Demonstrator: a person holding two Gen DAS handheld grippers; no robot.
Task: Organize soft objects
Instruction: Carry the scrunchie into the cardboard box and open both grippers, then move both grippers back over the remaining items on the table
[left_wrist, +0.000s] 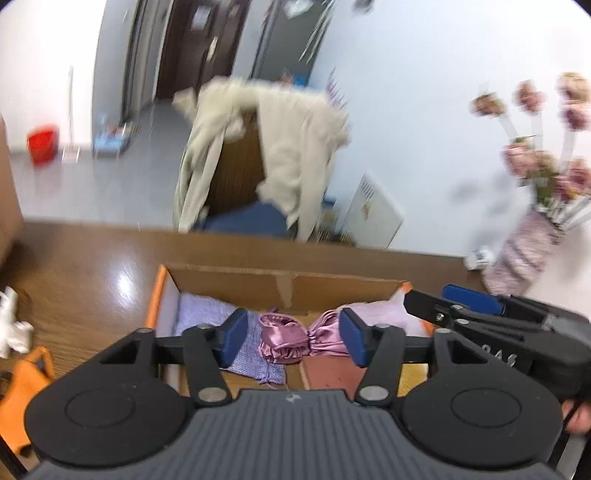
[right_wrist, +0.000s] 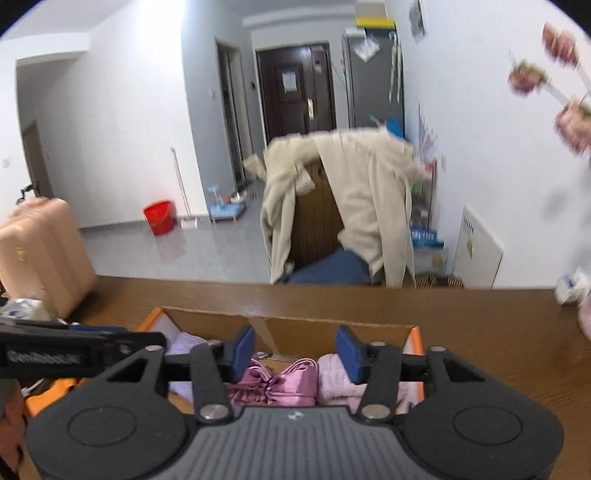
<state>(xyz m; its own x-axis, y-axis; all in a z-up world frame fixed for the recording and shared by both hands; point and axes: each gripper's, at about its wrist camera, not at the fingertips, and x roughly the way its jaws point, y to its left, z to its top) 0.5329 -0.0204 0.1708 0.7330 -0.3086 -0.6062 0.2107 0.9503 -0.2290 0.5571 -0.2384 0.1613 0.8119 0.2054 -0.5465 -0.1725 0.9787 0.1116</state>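
An open cardboard box (left_wrist: 288, 282) with orange edges sits on the brown table. Inside lie a lavender knit cloth (left_wrist: 207, 314), a shiny pink satin piece (left_wrist: 291, 338) in the middle and a pale pink towel (left_wrist: 384, 314) at the right. My left gripper (left_wrist: 293, 338) is open above the box, its jaws either side of the satin piece without touching it. My right gripper (right_wrist: 295, 354) is open too, above the satin piece (right_wrist: 280, 384) and pale pink towel (right_wrist: 336, 380). The right gripper also shows in the left wrist view (left_wrist: 424, 301), beside the box.
The table's far edge (left_wrist: 258, 236) lies just beyond the box (right_wrist: 295, 325). A pink vase of flowers (left_wrist: 524, 254) stands at the table's right. An orange bag (left_wrist: 22, 384) and white crumpled item (left_wrist: 11, 325) lie at the left. A chair draped with a beige coat (left_wrist: 288, 155) stands behind.
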